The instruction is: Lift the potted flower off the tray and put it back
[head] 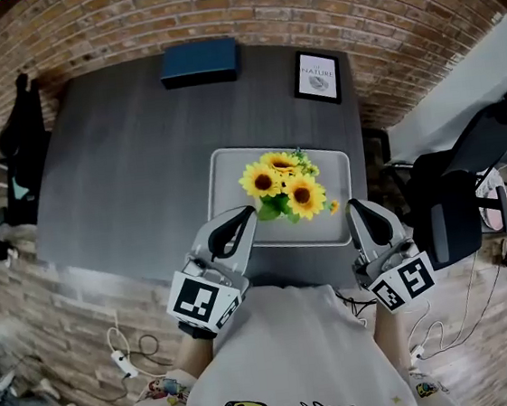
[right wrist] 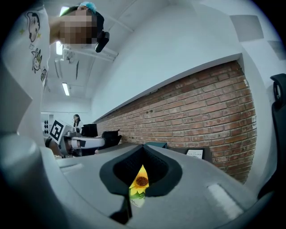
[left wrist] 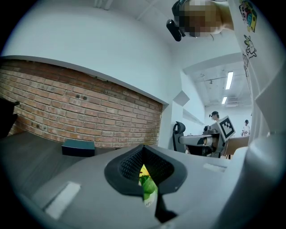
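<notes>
on the grey table (head: 133, 184) a pale tray (head: 224, 169) lies near the front edge, w/ a blue box (head: 199, 62) at the far edge. potted flower (head: 284, 188) stands on the tray, yellow blooms up, pot hidden under them. left gripper (head: 244, 219) & right gripper (head: 356, 209) sit level at the tray's near corners, either side of the flower, not touching it. both have jaws pressed together, gripping nothing.

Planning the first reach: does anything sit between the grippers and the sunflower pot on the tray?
Nothing visible does: the yellow potted sunflowers stand alone on the grey rectangular tray, the left gripper and right gripper, both shut, at its near edge.
</notes>
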`<state>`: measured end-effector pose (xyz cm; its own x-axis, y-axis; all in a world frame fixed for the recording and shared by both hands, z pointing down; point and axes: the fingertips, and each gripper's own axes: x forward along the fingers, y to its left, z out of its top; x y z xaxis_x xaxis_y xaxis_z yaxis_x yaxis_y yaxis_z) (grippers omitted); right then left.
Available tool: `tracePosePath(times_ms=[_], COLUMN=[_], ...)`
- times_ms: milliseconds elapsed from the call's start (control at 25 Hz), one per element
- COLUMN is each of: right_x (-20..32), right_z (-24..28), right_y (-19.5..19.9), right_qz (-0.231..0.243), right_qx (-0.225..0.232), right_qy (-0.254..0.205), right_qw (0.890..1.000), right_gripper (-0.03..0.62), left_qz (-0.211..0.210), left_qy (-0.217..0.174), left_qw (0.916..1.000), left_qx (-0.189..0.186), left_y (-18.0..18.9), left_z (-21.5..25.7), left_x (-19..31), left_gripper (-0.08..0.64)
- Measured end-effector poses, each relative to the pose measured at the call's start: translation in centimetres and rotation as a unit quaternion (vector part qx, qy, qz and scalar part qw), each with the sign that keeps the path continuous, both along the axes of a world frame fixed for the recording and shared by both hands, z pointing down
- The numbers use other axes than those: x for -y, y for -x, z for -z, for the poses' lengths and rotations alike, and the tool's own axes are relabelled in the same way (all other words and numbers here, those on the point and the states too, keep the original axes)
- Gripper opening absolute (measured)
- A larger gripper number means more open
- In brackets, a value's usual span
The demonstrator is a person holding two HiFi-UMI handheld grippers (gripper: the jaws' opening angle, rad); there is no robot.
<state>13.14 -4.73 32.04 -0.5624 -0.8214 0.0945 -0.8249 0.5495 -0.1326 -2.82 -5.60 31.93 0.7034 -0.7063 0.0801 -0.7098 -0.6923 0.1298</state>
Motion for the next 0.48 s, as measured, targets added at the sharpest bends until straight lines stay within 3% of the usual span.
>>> tracePosePath(times_ms=[480], right_x=[-0.07], right_z=[0.00], right_y=[0.24], right_qz=[0.002], right_qx=[-0.001], right_qy=[0.004], right_qw=[1.000], right_gripper=[0.000], left_qz=[0.007], left_qy=[0.000], left_qw=[1.0000], left_qx=[0.004], left_y=[0.45], left_z=[-0.13], left_x=[-0.05], left_gripper=[-0.002])
